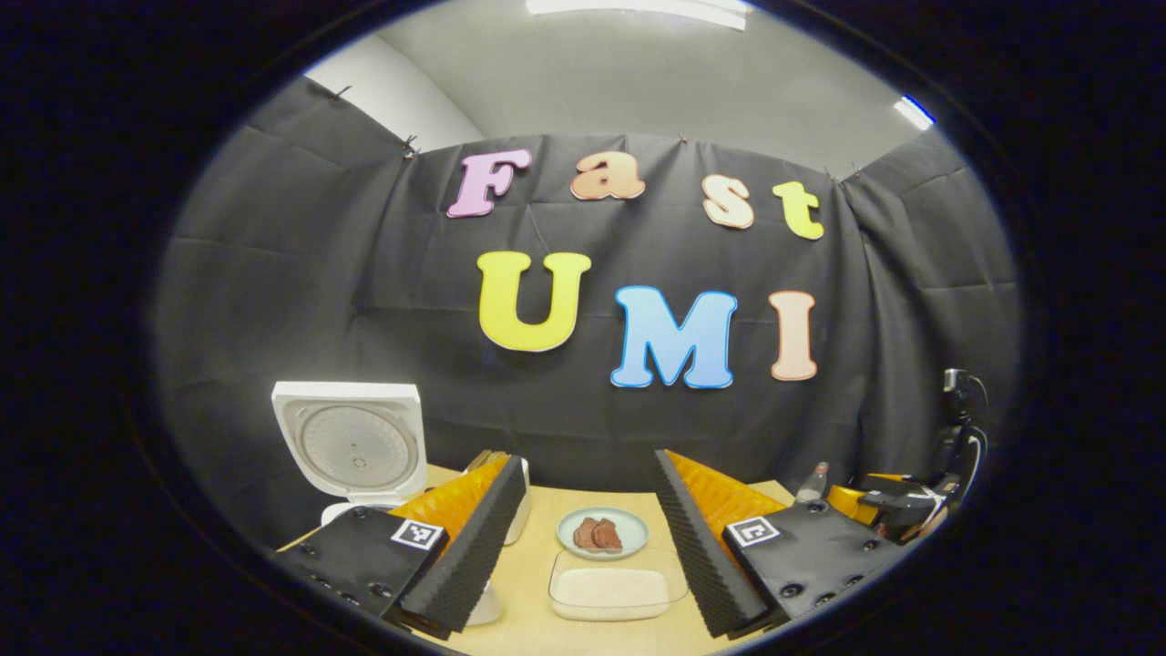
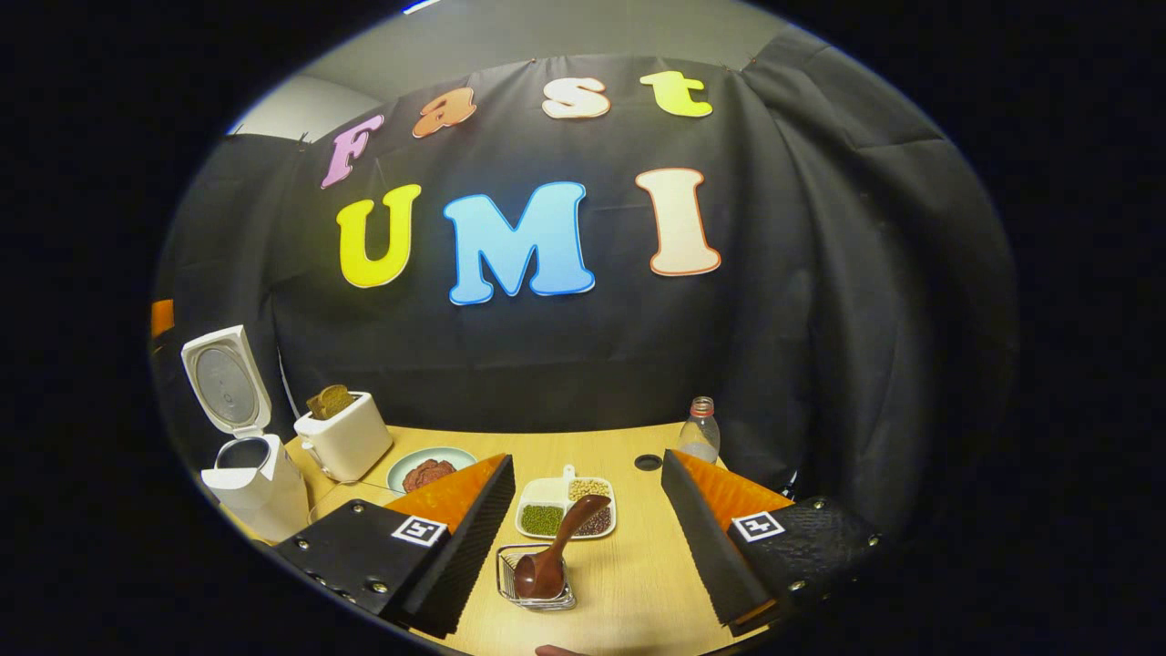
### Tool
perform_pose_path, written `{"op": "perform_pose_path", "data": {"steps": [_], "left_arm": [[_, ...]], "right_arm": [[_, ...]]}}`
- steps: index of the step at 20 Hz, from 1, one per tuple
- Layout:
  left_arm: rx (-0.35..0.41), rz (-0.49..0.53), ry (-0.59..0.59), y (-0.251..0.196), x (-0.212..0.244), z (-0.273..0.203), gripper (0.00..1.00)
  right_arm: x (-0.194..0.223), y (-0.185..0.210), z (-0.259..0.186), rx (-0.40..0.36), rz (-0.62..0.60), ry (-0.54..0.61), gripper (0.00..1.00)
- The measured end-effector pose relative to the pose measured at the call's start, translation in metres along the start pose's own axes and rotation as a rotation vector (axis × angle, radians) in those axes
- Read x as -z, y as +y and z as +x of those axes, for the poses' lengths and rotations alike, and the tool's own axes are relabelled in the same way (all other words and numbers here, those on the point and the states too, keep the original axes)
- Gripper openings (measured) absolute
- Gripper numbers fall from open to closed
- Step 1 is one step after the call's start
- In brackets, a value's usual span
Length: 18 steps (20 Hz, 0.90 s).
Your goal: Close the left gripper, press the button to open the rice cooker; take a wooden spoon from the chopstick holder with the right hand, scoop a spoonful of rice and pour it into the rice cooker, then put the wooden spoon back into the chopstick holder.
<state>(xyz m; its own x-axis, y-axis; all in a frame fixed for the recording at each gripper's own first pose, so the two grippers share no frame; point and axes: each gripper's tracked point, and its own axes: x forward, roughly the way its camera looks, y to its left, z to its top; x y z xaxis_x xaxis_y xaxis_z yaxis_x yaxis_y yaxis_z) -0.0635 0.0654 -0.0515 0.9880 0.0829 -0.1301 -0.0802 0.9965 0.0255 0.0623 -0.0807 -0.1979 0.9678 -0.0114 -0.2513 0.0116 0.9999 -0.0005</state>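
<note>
In left gripper view, rice cooker (image 1: 364,474) body is hidden behind own finger (image 1: 455,556), only raised lid seen; clear tray (image 1: 615,592) contents can't be told. In right gripper view, wooden spoon (image 2: 556,551) bowl end is sunk in chopstick holder (image 2: 537,583), rice not made out; toaster (image 2: 342,437) slot item too small to tell.

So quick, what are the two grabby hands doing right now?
Left gripper: open, holding nothing.
Right gripper: open, holding nothing.
</note>
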Motion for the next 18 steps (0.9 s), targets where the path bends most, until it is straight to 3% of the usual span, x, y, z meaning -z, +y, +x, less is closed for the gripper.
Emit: {"op": "perform_pose_path", "data": {"steps": [12, 16, 18], "left_arm": [[-0.080, 0.017, 0.076, 0.011, 0.023, 0.012, 0.98], [-0.113, 0.027, 0.087, 0.017, 0.028, 0.010, 0.97], [-0.123, 0.044, 0.101, 0.019, 0.033, 0.011, 0.97]], "right_arm": [[0.102, -0.005, 0.080, -0.036, 0.077, 0.209, 0.98], [0.114, 0.005, 0.100, -0.077, 0.091, 0.242, 0.98], [0.113, 0.011, 0.107, -0.102, 0.093, 0.239, 0.92]]}}
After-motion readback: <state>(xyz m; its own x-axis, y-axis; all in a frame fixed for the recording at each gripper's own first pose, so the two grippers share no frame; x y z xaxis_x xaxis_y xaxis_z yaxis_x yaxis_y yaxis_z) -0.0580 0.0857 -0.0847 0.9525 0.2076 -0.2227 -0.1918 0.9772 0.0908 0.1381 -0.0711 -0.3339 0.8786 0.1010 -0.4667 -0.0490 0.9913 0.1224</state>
